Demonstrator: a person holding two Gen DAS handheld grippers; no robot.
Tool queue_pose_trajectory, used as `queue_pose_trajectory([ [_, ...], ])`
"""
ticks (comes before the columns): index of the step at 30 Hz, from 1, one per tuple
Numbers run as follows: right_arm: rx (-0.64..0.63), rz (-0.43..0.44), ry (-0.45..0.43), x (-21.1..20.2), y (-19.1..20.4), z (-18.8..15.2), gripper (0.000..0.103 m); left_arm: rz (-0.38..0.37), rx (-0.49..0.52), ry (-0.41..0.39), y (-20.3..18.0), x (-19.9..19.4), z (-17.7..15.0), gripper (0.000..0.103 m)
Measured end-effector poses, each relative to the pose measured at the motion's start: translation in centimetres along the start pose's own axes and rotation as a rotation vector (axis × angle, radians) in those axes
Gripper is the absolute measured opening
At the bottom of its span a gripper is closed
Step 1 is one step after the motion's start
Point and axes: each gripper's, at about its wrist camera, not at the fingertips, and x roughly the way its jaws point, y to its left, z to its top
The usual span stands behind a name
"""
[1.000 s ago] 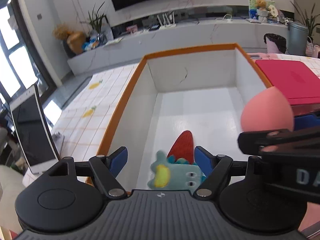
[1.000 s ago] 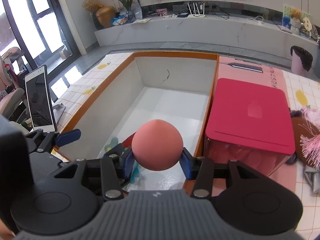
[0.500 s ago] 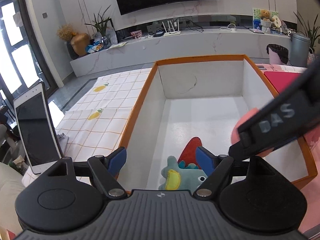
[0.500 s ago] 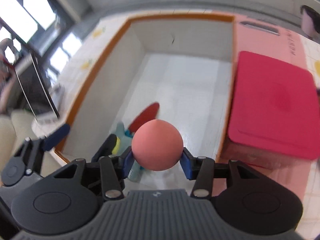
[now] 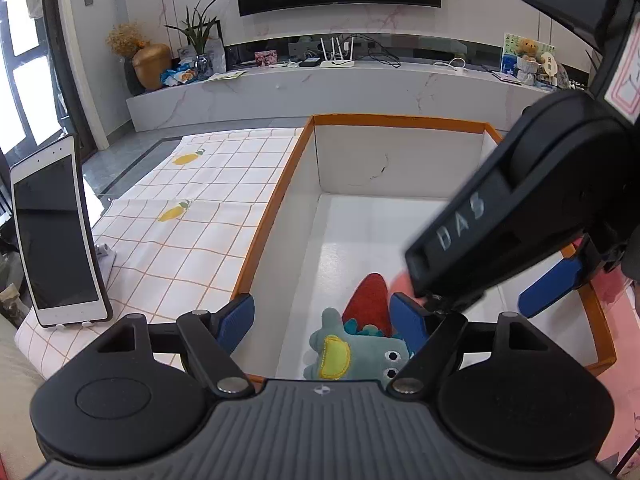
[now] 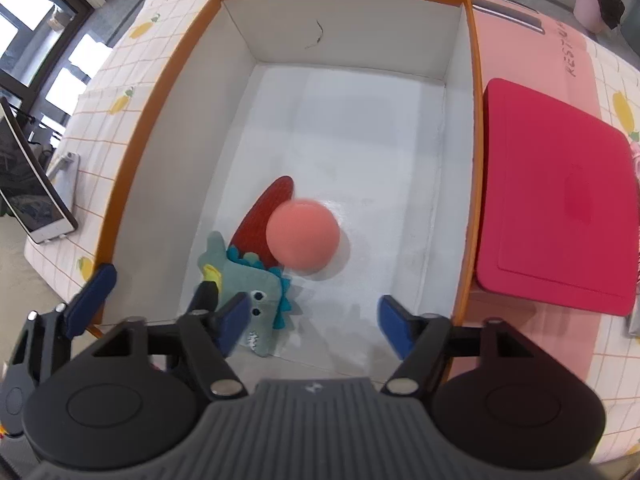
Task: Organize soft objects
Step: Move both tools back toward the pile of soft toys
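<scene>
Your right gripper (image 6: 312,316) has let go: jaws now apart, the pink ball (image 6: 303,235) loose inside the box (image 6: 466,160), against the red piece (image 6: 264,216) and plush dinosaur (image 6: 248,284) near its front-left corner. Your left gripper (image 5: 322,318) stays open.
</scene>
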Motion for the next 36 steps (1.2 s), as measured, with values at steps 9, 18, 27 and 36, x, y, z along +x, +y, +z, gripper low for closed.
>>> queue_pose_trajectory([
  [9, -0.035, -0.012, -0.025, -0.2, 0.3, -0.2, 0.09, 0.002, -0.005, 0.003, 0.1, 0.0, 0.0, 0.085],
  [18, -0.041, 0.022, -0.092, -0.9, -0.2, -0.7, 0.096, -0.004, -0.023, -0.014, 0.4, -1.3, 0.3, 0.084],
  [27, -0.009, 0.096, -0.221, -5.0, -1.8, -2.3, 0.1, -0.002, 0.02, -0.168, -0.7, -5.7, 0.8, 0.091],
  [36, 0.025, 0.017, -0.512, -12.3, -8.1, -5.6, 0.1, -0.146, 0.001, -0.243, -3.0, -9.1, 2.1, 0.092],
])
